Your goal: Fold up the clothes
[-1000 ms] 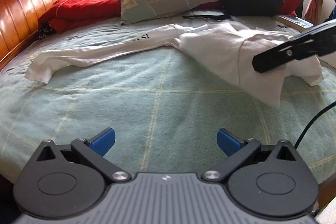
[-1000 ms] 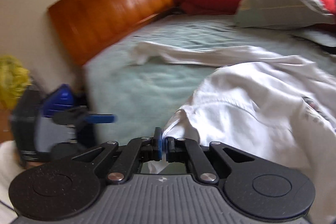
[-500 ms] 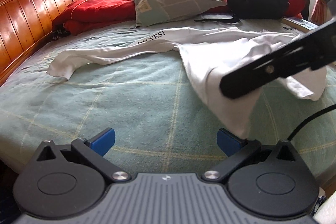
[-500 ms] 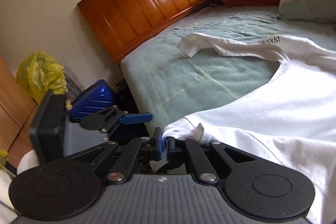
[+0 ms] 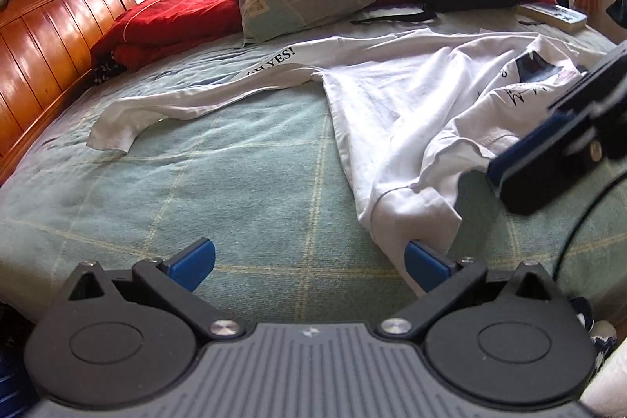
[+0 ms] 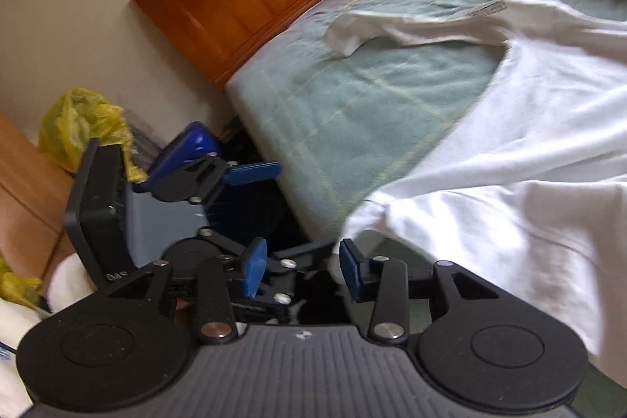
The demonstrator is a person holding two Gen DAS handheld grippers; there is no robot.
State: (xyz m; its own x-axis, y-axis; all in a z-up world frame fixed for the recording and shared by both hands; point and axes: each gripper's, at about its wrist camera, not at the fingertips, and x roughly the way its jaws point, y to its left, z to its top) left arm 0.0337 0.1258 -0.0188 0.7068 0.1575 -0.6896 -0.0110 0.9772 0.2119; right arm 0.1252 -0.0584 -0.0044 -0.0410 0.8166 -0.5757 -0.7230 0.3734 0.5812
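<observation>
Now the white long-sleeved cotton shirt (image 5: pixel 395 112) lies crumpled on the green checked blanket (image 5: pixel 219 183).
Right gripper (image 6: pixel 301 271) has just been opening, hem released beside it; left gripper (image 5: pixel 309 261) gapes empty. Bunched folds could set crooked creases.

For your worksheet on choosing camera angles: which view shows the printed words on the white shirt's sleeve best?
The left wrist view. There the white shirt lies spread on the bed, and the black lettering on its sleeve reads clearly. The right wrist view is blurred: the shirt shows, but the lettering is only a faint smudge.
</observation>
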